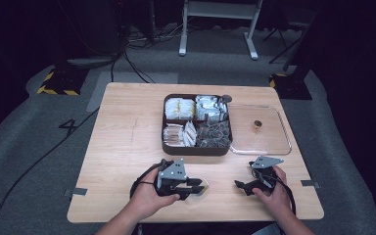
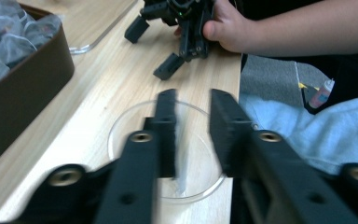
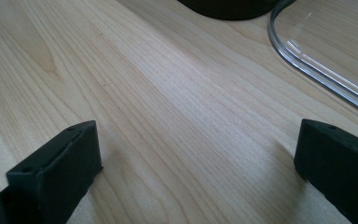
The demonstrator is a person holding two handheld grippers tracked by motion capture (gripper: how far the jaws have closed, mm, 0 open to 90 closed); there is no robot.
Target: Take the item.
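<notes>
At the bottom middle of the high view, left gripper (image 1: 194, 186) hovering right over a small clear round dish (image 1: 199, 192) near the front edge of the table (image 1: 122, 147). Jaws released, parted a little, with a thin pale packet (image 2: 182, 154) standing between them in the left gripper view, lower end down in the dish. Looks blurry, so can't tell if the packet still touches the left-side pad; definitely a gap on the other side. No earlier shot to compare, so just that.

Lower right of the high view: right gripper (image 1: 242, 185) held low over bare wood, pointing toward the frame's left, well apart from the dish. Jaws spread wide, nothing between them but table grain in the right gripper view. Also visible at the top of the left gripper view, with a hand (image 2: 226, 25) wrapped round it.

Centre of the high view: dark brown compartment box (image 1: 196, 148), four sections stuffed with packets — yellowish ones upper left, silvery ones upper right, pale ones lower left, dark mesh-looking bags lower right. Just to the right of it, touching or nearly so, a clear plastic lid (image 1: 274, 147) lying flat with a small brown knob (image 1: 257, 125) on it. Same lid's curved rim showing at the upper right of the right gripper view.
</notes>
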